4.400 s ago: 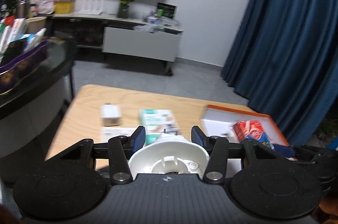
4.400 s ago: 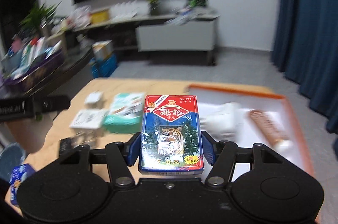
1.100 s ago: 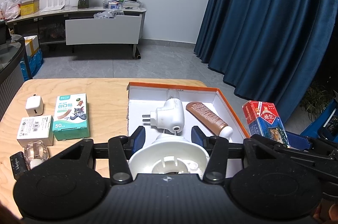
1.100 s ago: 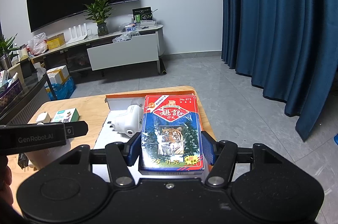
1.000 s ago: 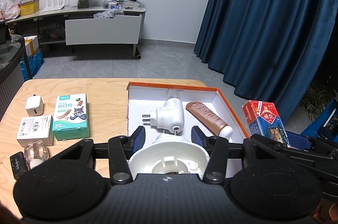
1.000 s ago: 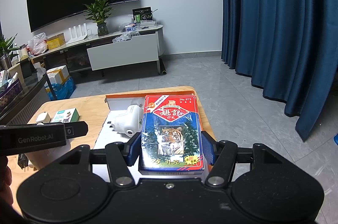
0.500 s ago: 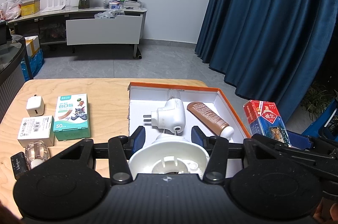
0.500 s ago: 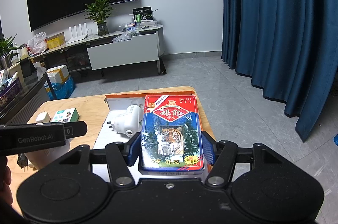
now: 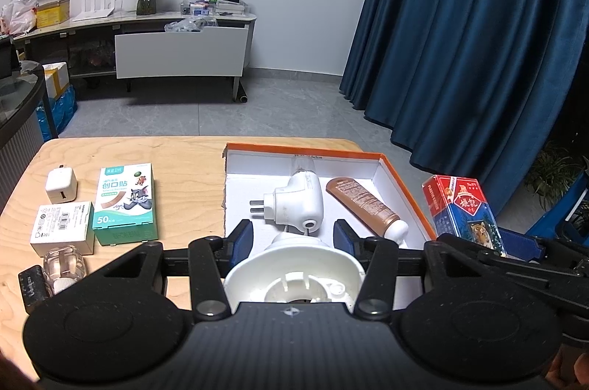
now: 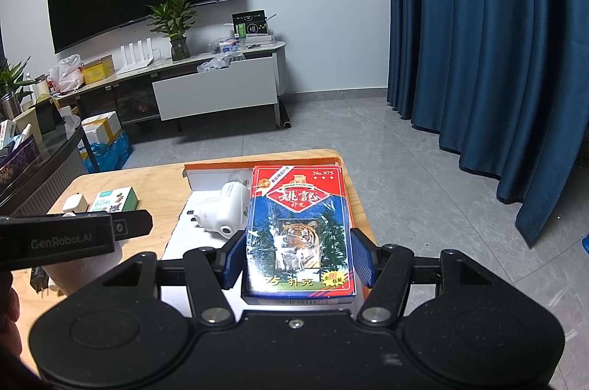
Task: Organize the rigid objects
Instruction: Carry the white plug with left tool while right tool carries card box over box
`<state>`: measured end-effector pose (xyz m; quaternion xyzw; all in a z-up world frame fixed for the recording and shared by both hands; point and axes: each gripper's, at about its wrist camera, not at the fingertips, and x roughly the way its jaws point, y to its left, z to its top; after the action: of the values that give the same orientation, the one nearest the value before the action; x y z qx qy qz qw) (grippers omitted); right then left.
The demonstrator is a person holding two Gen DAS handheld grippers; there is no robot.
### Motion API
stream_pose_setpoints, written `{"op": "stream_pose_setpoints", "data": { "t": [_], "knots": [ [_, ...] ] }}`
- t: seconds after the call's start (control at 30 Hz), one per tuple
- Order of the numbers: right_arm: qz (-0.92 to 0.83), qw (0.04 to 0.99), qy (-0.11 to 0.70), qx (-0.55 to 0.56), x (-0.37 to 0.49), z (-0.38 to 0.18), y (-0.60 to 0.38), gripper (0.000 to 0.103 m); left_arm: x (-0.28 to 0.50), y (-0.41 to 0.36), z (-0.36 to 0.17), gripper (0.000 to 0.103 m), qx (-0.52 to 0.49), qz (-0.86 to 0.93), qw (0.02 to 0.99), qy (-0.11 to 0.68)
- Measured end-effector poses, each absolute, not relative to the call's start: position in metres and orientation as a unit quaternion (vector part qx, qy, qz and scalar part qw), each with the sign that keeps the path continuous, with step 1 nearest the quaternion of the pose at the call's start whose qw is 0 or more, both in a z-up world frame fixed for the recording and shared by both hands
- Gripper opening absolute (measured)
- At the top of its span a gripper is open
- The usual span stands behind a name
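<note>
At the bottom centre of the left wrist view, a white dome-shaped plastic piece is pinched between the blue pads of the left gripper, above the near edge of the orange-rimmed tray. Inside the tray, at mid-frame, a white plug-in device and a brown tube are seen lying side by side. At the left of the frame, on the wooden table, a green bandage box, a white cube adapter, a small white box and a clear bottle are grouped. In the right wrist view, a red and blue card box with a tiger is clamped by the right gripper at lower centre, held over the tray's right part.
</note>
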<state>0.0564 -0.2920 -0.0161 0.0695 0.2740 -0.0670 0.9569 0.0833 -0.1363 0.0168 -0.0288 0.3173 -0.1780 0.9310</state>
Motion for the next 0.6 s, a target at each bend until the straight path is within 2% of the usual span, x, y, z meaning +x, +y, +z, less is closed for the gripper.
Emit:
{"op": "stream_pose_setpoints", "data": {
  "t": [0.6],
  "knots": [
    [-0.066, 0.957, 0.275, 0.070, 0.0571, -0.0165, -0.2924, 0.071, 0.0835, -0.1359, 0.0148, 0.049, -0.029, -0.177, 0.931, 0.319]
  ]
}}
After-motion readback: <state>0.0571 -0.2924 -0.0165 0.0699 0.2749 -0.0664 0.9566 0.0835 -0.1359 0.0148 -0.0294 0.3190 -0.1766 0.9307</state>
